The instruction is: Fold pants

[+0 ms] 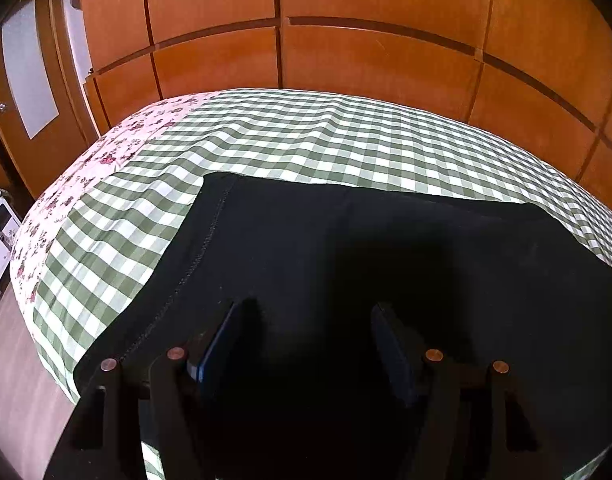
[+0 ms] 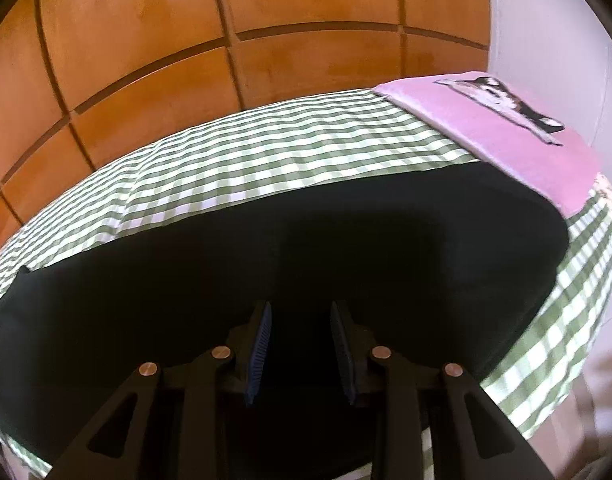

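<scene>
Black pants (image 1: 346, 248) lie spread flat on a bed with a green-and-white checked sheet (image 1: 274, 140). A stitched seam runs down their left edge in the left wrist view. My left gripper (image 1: 311, 307) hovers over the near part of the pants, its blue-padded fingers (image 1: 220, 344) wide apart with nothing between them. In the right wrist view the pants (image 2: 386, 240) fill the middle of the checked sheet (image 2: 266, 152). My right gripper (image 2: 301, 305) is over them with a narrower gap between its ribbed blue pads (image 2: 260, 344). No fold of cloth shows in that gap.
A pink pillow (image 2: 506, 136) with an animal picture lies at the bed's far right, touching the pants' end. Orange wooden wardrobe doors (image 1: 346, 52) stand behind the bed. A floral border (image 1: 66, 200) edges the sheet's left side, with floor (image 1: 18, 380) below.
</scene>
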`<state>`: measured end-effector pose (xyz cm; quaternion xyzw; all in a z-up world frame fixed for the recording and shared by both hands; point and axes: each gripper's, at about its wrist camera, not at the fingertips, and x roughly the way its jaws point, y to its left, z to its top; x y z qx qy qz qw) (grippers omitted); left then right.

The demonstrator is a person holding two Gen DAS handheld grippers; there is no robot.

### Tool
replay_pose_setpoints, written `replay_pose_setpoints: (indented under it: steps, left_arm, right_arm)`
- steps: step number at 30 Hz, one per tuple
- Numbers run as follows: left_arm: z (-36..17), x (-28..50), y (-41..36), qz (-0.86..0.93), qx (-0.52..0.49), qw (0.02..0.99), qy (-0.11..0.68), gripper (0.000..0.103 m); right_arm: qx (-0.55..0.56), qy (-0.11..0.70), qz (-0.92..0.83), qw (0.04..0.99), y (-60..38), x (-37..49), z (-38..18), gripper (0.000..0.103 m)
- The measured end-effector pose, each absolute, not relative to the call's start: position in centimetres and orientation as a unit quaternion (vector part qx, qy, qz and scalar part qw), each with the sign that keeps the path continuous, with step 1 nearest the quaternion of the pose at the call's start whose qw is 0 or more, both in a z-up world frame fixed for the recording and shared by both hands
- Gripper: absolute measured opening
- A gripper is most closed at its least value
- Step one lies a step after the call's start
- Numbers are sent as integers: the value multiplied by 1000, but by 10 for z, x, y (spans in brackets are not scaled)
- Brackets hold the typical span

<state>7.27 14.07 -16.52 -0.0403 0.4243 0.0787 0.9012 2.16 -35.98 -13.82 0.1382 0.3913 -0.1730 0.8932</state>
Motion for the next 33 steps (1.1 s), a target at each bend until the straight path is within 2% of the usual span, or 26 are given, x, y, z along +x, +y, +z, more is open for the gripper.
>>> replay_pose_setpoints:
  steps: [9,16,20,22,26,33]
  left_arm:
    - [-150,63,116,52,-34,912,405,73]
    - [-155,53,83,1,-11,915,402,76]
    - [-169,53,75,-6,-11,906,422,76]
    - [-171,49,72,-6,-12,910,415,80]
    - [-172,45,67,-11,-18,913,408,84]
    - [-170,38,62,-7,-28,913,408,87]
  right_arm:
    - [152,409,-225,871,-404,11,-139,31]
    - [141,391,-230,880,-426,-10,-128,31]
    - [213,354,-247,876,-466,-45,-120,32]
    - [256,337,-256,869,-487,-65,-121,35]
    - [321,318,-260,853,-522,-98,-133,46]
    - [434,297,-179,831,-550,-102,-174,47]
